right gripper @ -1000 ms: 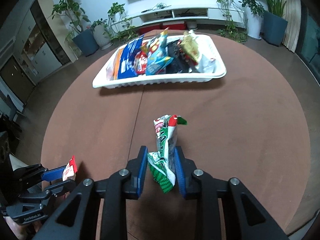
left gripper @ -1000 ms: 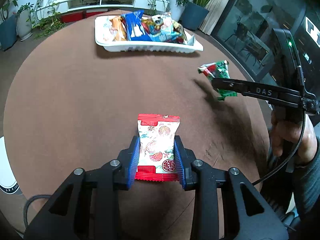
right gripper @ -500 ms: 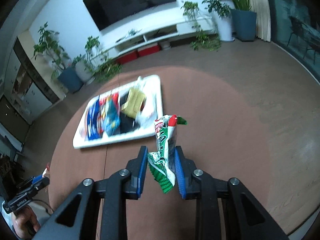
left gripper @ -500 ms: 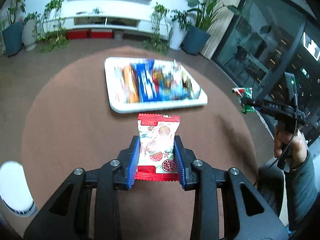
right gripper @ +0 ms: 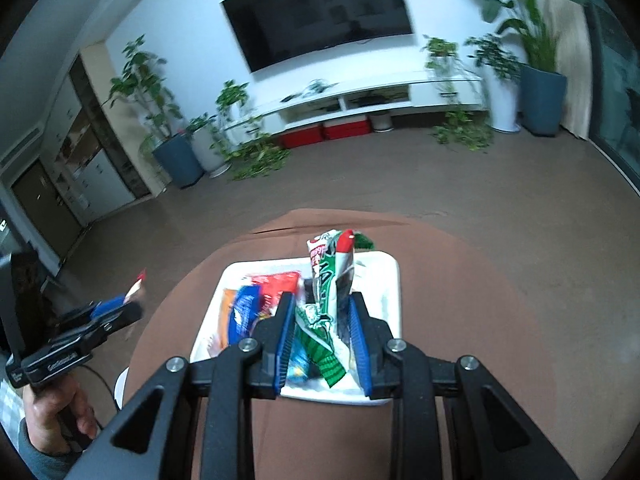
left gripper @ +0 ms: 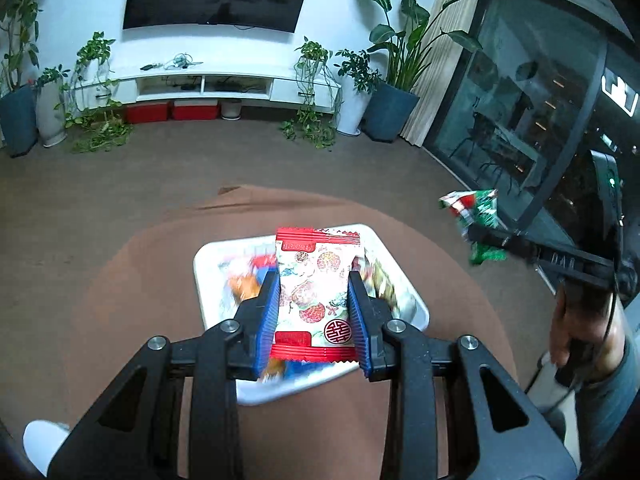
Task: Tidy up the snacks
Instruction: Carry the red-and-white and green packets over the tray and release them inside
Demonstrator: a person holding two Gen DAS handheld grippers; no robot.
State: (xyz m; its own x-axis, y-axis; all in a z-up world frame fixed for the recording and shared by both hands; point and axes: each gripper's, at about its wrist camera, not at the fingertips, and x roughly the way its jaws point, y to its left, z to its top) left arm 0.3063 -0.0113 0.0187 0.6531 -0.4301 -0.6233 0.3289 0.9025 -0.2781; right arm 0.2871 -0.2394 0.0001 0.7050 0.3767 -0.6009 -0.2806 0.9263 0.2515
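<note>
My left gripper (left gripper: pixel 314 280) is shut on a red-and-white snack packet (left gripper: pixel 316 292) with a flower print, held flat above the white tray (left gripper: pixel 202 268). My right gripper (right gripper: pixel 322 304) is shut on a green-and-white snack packet (right gripper: pixel 328 280), held upright over the same white tray (right gripper: pixel 390 280). The tray sits on a round brown table (left gripper: pixel 132 276) and holds several snack packets, blurred in the left wrist view. In the left wrist view the right gripper (left gripper: pixel 476 232) shows at the far right with the green packet (left gripper: pixel 478 208). In the right wrist view the left gripper (right gripper: pixel 120 304) shows at the left.
A person's hand (left gripper: pixel 580 340) grips the right tool; another hand (right gripper: pixel 52 412) grips the left. Beyond the table lie a brown floor, a white TV bench (left gripper: pixel 208 80), potted plants (left gripper: pixel 388 112) and a glass wall (left gripper: pixel 520 128) at the right. A white object (left gripper: pixel 40 440) lies beside the table, low left.
Both grippers have risen and travelled forward with their packets, from above the bare table to over the tray. The tray now lies directly under the fingers in both views.
</note>
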